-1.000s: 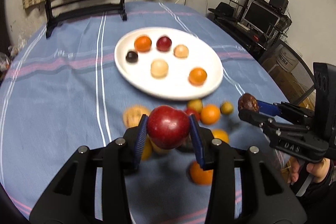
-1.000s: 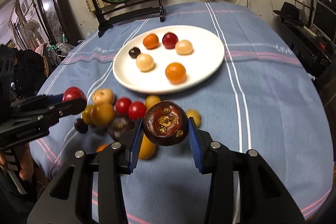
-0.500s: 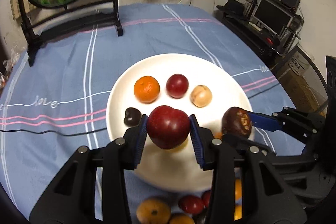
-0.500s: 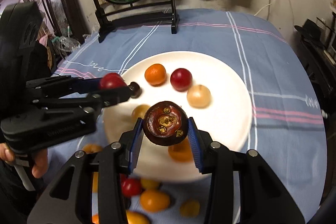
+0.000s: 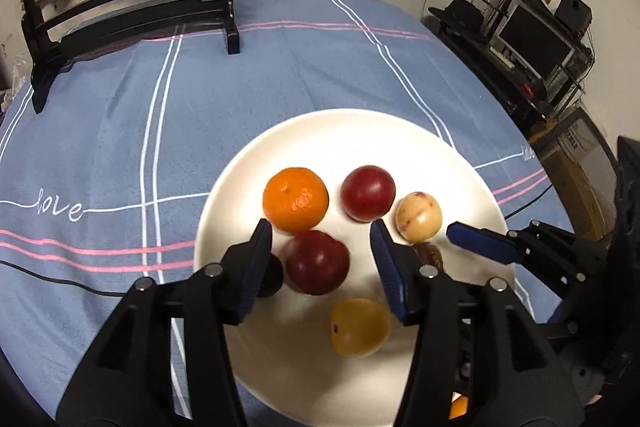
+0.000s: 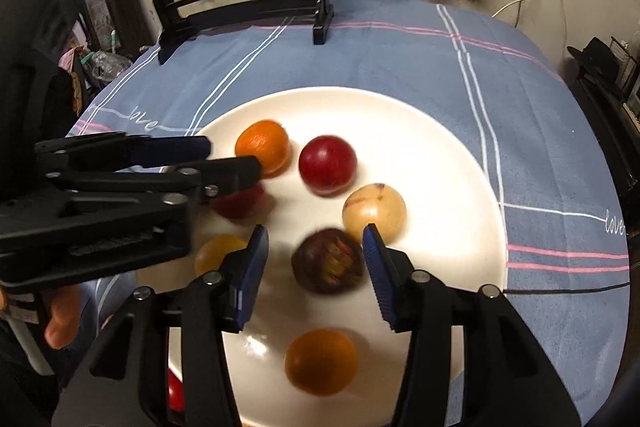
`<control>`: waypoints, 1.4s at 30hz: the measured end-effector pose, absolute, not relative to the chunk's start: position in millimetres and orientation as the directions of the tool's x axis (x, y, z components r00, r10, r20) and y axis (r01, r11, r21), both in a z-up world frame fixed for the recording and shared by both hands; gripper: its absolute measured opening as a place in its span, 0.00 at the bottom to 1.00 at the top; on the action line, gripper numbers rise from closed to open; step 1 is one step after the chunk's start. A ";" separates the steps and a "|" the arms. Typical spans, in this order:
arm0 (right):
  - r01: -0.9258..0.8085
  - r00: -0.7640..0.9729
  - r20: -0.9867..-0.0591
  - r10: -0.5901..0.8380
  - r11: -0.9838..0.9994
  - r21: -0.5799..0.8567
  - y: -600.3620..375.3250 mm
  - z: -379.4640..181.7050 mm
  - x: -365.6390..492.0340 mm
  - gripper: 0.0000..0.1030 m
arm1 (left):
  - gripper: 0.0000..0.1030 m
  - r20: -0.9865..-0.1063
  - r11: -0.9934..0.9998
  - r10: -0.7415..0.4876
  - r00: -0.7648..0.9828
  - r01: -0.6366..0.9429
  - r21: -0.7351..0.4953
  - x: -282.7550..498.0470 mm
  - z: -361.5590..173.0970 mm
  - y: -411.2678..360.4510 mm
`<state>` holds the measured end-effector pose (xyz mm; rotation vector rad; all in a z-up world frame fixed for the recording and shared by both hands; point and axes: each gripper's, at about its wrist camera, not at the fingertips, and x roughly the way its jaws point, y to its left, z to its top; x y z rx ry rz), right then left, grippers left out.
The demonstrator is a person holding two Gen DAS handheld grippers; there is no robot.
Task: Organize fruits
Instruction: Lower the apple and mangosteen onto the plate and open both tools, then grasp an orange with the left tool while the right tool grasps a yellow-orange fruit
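Observation:
A white plate (image 5: 360, 131) (image 6: 448, 163) sits on the blue striped tablecloth. My left gripper (image 5: 322, 247) is open over it, with a dark red plum (image 5: 317, 262) lying free on the plate between its fingers. My right gripper (image 6: 314, 251) is open too, with a dark brown fruit (image 6: 327, 259) free on the plate between its fingers. Also on the plate are a tangerine (image 5: 295, 198) (image 6: 262, 146), a second red plum (image 5: 368, 192) (image 6: 327, 164), a tan fruit (image 5: 419, 216) (image 6: 374, 212), a yellow fruit (image 5: 360, 326) (image 6: 218, 253) and an orange fruit (image 6: 321, 361). The left gripper shows at the left of the right wrist view (image 6: 228, 157).
A black stand with a round fish picture (image 5: 132, 7) (image 6: 240, 7) stands at the far side of the table. More fruit (image 6: 176, 393) lies on the cloth before the plate's near rim. A desk with a monitor (image 5: 536, 39) is off to the right.
Both grippers moved forward over the plate and opened. The red plum dropped from the left gripper and the dark brown fruit from the right; both now lie on the plate.

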<state>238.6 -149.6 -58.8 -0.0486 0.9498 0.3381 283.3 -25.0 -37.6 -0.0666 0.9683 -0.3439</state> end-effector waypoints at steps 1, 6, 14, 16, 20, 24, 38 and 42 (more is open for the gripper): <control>-0.301 0.537 -0.803 0.258 0.948 0.103 -151.6 -56.1 235.9 0.57 | 0.51 -0.791 0.944 -0.318 0.523 0.253 -0.212 279.5 -33.2 -21.9; -0.292 0.556 -0.794 0.247 0.952 0.091 -166.6 -35.3 197.8 0.60 | 0.65 -0.739 0.950 -0.303 0.602 0.251 -0.185 231.6 -1.7 -8.6; -0.225 0.556 -0.783 0.279 0.957 0.181 -189.8 -30.2 120.4 0.61 | 0.78 -0.685 0.947 -0.313 0.658 0.276 -0.167 138.8 6.8 -5.9; -0.203 0.562 -0.778 0.282 0.958 0.201 -194.3 -32.9 102.4 0.61 | 0.79 -0.690 0.944 -0.322 0.648 0.281 -0.176 115.8 -1.5 -2.3; -0.173 0.555 -0.782 0.283 0.959 0.224 -199.5 -43.1 73.7 0.61 | 0.79 -0.712 0.947 -0.312 0.629 0.269 -0.178 87.6 -14.9 8.6; -0.186 0.520 -0.804 0.289 0.957 0.224 -192.0 -53.1 55.3 0.61 | 0.79 -0.728 0.951 -0.302 0.615 0.247 -0.186 64.6 -26.2 23.8; -0.228 0.499 -0.813 0.299 0.951 0.210 -164.4 -69.5 35.8 0.61 | 0.81 -0.744 0.950 -0.307 0.593 0.241 -0.200 22.9 -42.1 37.6; -0.216 0.484 -0.813 0.324 0.945 0.248 -168.1 -78.7 48.7 0.61 | 0.81 -0.744 0.946 -0.317 0.587 0.251 -0.205 19.4 -43.1 36.2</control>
